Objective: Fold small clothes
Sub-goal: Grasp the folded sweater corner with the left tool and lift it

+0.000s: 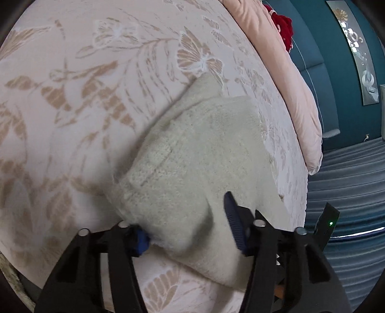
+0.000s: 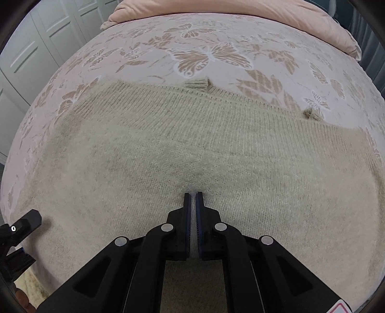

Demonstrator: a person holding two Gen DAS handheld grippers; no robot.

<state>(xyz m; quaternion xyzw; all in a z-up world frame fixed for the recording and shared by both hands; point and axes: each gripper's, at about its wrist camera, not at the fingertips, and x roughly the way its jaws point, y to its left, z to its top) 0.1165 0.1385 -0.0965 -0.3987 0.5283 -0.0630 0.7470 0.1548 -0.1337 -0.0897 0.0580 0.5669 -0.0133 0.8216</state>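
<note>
Bedspread with tan butterflies covers the bed, a pink quilt bunched at its far end. Cream knitted sweater lies spread across the bedspread near its front edge. Right claw is clamped on a pinch of the knit. Left claw straddles a folded corner of the sweater; its pads stand apart, not pressing it.
</note>
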